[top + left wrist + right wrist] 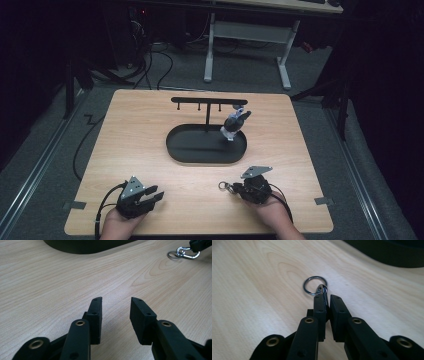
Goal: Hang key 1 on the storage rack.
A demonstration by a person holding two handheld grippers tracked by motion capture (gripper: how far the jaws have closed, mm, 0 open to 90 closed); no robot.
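1. Keyring (315,285) with its silver clasp (323,291) is sitting near the table's (140,135) front edge, right of centre; right gripper (326,298) is clamping the clasp, ring sticking out past the tips.
2. Left gripper (116,305) is resting near the front-left corner, jaws apart, nothing between them.
3. Step, as I read it: pick-up is just getting secured. Next is likely lifting and hanging the ring on a peg of the black stand (207,102) over the oval tray (175,147); needs the ring staying free of the pads.
4. Small figure keychain (235,124) is already hanging at the bar's right end; details are blurring out. Free pegs are tiny and hard to make out.
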